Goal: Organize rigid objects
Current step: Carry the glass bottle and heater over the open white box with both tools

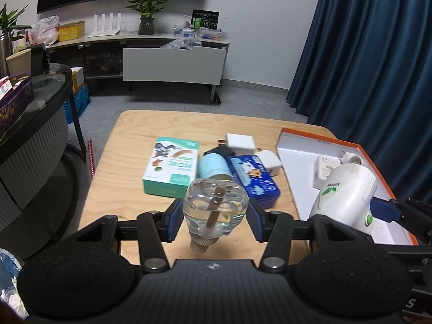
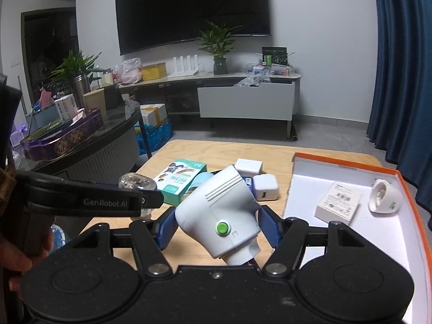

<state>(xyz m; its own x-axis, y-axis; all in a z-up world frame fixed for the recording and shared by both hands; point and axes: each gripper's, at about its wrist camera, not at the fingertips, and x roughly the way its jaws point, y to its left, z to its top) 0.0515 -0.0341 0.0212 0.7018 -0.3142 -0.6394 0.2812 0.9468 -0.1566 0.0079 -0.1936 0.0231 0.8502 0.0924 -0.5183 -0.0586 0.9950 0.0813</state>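
- An open shallow box [image 2: 348,165] with orange walls and a white floor lies along the right edge of the wooden tabletop [image 1: 127,132]. Inside it are a flat white carton [image 2: 338,202] with small print too fine to read, and beside that, nearer the box's right wall, a white cup-shaped cap [image 2: 384,199] lying on its side with its open mouth up-left and a green mark on it.
- The left hand-held gripper [image 1: 215,215] is clamped on a clear glass bottle [image 1: 215,202], held above the near edge of the tabletop. The bottle's long axis tilts, its ribbed screw neck pointing down toward the camera and its wide base up and away; a brown wick stands in the clear liquid.
- The right hand-held gripper [image 2: 216,229] is clamped on a white plastic device [image 2: 218,210] with a round green button, held above the tabletop just left of the box. Its ribbed wide end points up and away, its narrow end down toward the camera. The left wrist view shows a green leaf logo on its side.
- Mid-tabletop lie a green-and-white carton [image 1: 171,168] printed "50" with cartoon figures, a pale blue cylinder [image 1: 213,165], a blue tin [image 1: 252,181] and two white chargers [image 2: 266,187].
- The left tool's arm reads "GenRobot.AI".
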